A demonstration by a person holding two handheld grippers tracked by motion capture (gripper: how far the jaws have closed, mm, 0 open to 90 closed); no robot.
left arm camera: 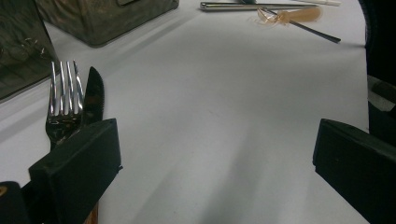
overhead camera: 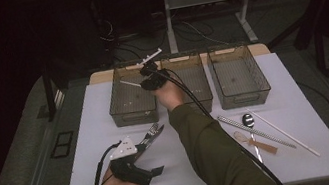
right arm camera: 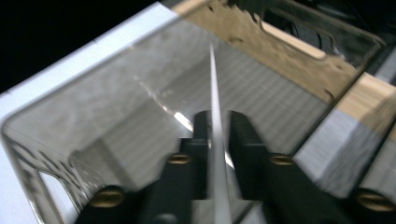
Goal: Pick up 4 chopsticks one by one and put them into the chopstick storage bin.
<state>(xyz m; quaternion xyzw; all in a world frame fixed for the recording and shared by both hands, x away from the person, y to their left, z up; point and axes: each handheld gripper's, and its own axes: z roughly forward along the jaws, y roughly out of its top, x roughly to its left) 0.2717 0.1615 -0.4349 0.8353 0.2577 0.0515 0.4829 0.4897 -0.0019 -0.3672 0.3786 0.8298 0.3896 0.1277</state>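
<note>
**Sorting barely begun: first piece hung over the left bin**

The right gripper (overhead camera: pixel 148 77) reached out over the left bin (overhead camera: pixel 116 111), and a thin pale utensil (right arm camera: pixel 215 140), seen edge-on, ran up between its two jaws. The jaws stood narrowly apart, with slight gaps showing beside the blade, so whether the pads pressed on it could not be told. The utensil hung above the bin's floor rather than lying on it, so by my reading the drop was just under way, not finished.

The left gripper (overhead camera: pixel 143 172) rested near the front of the table (overhead camera: pixel 91 150), jaws spread wide and holding nothing. A fork (left arm camera: pixel 63 105) and a dark knife (left arm camera: pixel 93 95) lay just beyond its left jaw.

The middle bin (overhead camera: pixel 206 98) and right bin (overhead camera: pixel 265 86) looked bare. To the right, a spoon (overhead camera: pixel 247 120), a long metal rod (overhead camera: pixel 255 131), a white stick (overhead camera: pixel 286 135) and a brown piece (overhead camera: pixel 262 144) waited unsorted. Most of the work seemed left to do
</note>
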